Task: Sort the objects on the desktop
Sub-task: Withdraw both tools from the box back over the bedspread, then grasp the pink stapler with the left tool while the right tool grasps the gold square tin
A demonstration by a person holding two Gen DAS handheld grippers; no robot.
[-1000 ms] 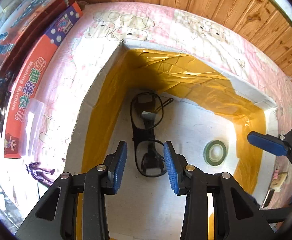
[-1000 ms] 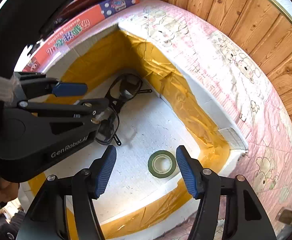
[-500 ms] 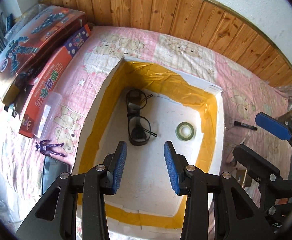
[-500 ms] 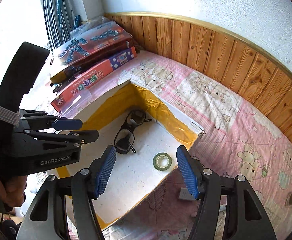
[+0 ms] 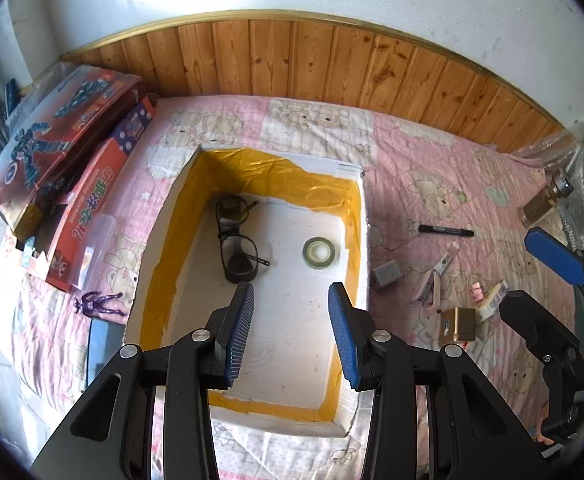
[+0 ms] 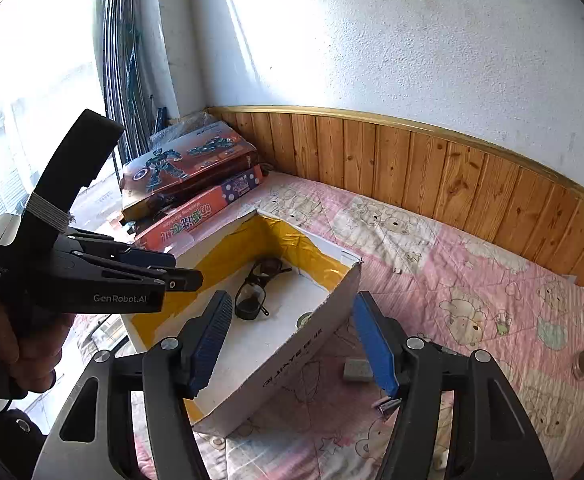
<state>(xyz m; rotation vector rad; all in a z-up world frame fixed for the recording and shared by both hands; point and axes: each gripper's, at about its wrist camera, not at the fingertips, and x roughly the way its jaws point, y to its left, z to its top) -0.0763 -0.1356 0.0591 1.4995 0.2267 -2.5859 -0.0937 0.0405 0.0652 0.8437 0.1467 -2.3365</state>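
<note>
A white box (image 5: 356, 240) lined with yellow tape sits on a pink quilt. Inside lie black glasses (image 5: 236, 240) and a green tape roll (image 5: 318, 252). My left gripper (image 5: 292, 336) is open and empty, high above the box's near end. My right gripper (image 6: 292, 344) is open and empty, raised over the box's right wall (image 6: 292, 356); the glasses (image 6: 256, 292) show beyond it. To the right of the box lie a black marker (image 5: 446, 231), a grey block (image 5: 386, 274), pink nail clippers (image 5: 432, 280), a gold cube (image 5: 458, 324) and small clips.
Red toy boxes (image 5: 64, 168) are stacked at the left, by a clear case (image 5: 92, 248). A purple figure (image 5: 98, 304) and a dark phone (image 5: 102, 344) lie left of the box. A glass bottle (image 5: 544, 200) lies far right. Wood panelling (image 5: 332, 64) backs the quilt.
Both grippers have risen up and back, away from the box, staying open and empty. The glasses and tape roll stay in the box. More of the quilt and its loose objects shows.
</note>
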